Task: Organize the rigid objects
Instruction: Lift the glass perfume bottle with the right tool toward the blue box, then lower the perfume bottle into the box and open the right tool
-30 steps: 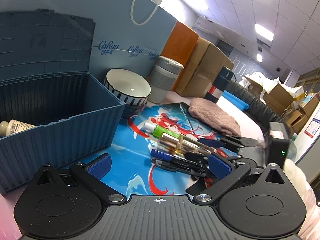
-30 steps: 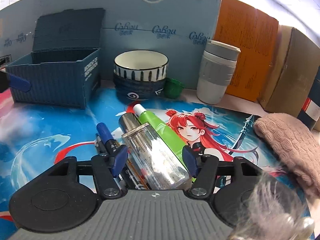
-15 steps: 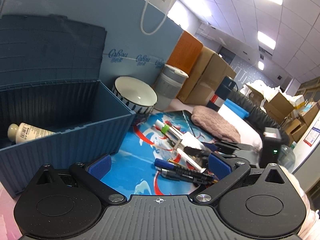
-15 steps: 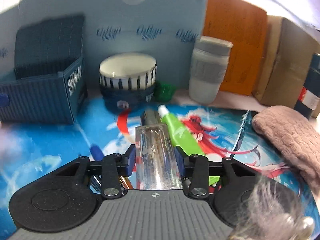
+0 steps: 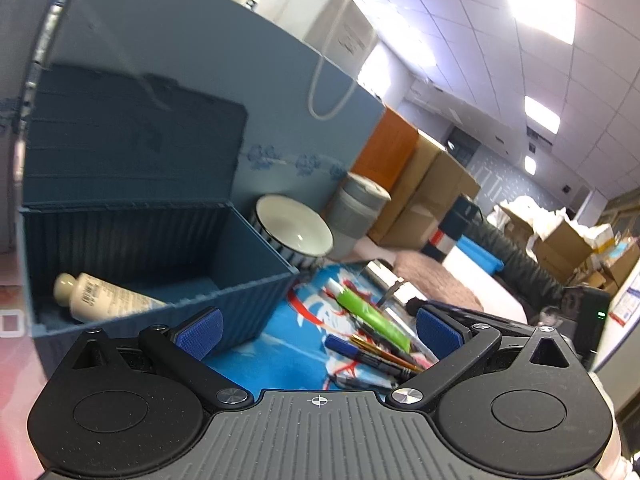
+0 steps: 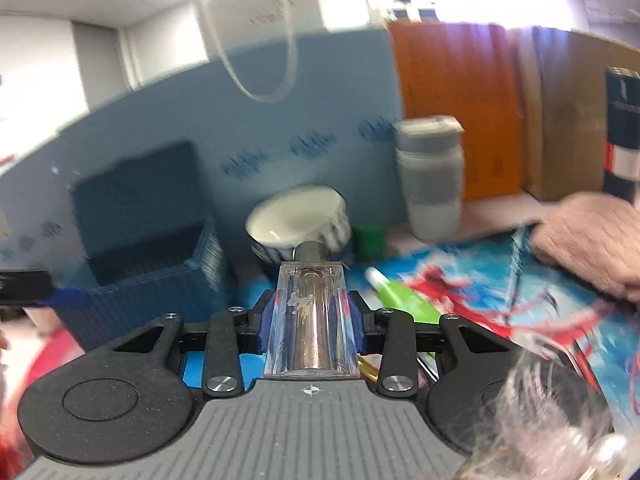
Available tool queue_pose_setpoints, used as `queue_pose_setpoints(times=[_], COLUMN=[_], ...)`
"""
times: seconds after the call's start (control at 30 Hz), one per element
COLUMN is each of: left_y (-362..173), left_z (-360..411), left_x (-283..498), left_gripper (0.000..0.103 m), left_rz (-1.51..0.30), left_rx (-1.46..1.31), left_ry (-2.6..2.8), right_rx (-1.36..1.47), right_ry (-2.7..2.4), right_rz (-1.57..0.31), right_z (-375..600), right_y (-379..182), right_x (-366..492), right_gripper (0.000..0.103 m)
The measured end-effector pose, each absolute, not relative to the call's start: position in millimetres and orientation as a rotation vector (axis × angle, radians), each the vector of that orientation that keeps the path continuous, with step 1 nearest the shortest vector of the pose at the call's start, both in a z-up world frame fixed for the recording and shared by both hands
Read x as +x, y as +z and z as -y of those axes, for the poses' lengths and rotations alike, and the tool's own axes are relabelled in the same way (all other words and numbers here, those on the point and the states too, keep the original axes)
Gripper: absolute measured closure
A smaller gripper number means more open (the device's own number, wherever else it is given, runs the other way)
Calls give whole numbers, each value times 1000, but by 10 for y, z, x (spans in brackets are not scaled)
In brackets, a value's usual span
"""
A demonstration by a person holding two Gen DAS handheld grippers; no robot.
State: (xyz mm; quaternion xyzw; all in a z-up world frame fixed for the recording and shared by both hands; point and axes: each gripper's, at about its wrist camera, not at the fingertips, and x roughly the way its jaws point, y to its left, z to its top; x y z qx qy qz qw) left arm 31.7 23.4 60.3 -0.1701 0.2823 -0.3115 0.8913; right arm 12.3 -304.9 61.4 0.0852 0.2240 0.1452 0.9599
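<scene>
My right gripper (image 6: 311, 322) is shut on a clear glass bottle (image 6: 310, 312) with a dark cap, held above the printed mat and tilted. The open blue storage box (image 6: 152, 280) stands ahead to the left. In the left wrist view my left gripper (image 5: 318, 330) is open with nothing between its blue pads, beside the blue storage box (image 5: 248, 300). A cream lotion bottle (image 5: 104, 294) lies inside the box. On the mat, a green tube (image 5: 370, 316) and several pens (image 5: 372, 354) lie in a loose pile; the green tube (image 6: 404, 296) also shows right of the held bottle.
A striped bowl (image 5: 294, 230) and a grey lidded cup (image 5: 356, 208) stand behind the pile, against a blue paper bag (image 5: 240, 100). A small green cap (image 6: 370, 238) sits by the bowl. A pink knitted cloth (image 6: 588, 240) lies at the right; cardboard boxes (image 5: 432, 192) line the back.
My right gripper closed on the clear bottle and lifted it off the pile, rolling as it rose. My left gripper, still open, drifted up and toward the box.
</scene>
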Motion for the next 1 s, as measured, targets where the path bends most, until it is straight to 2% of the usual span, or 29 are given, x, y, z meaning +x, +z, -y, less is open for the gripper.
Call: queue_pose_setpoints(times=[0.43, 1.0], left_y=[751, 663], left_z=[-841, -1313], left_x=[345, 504], left_gripper=[0, 0], left_rz=[-476, -468], left_rx=[-483, -600], left_ry=[-420, -295], right_rx=[-100, -419], right_ry=[562, 820], right_rz=[-260, -216], right_z=[2014, 1133], right_y=[1096, 709], right_x=[412, 940], right_gripper=[69, 69])
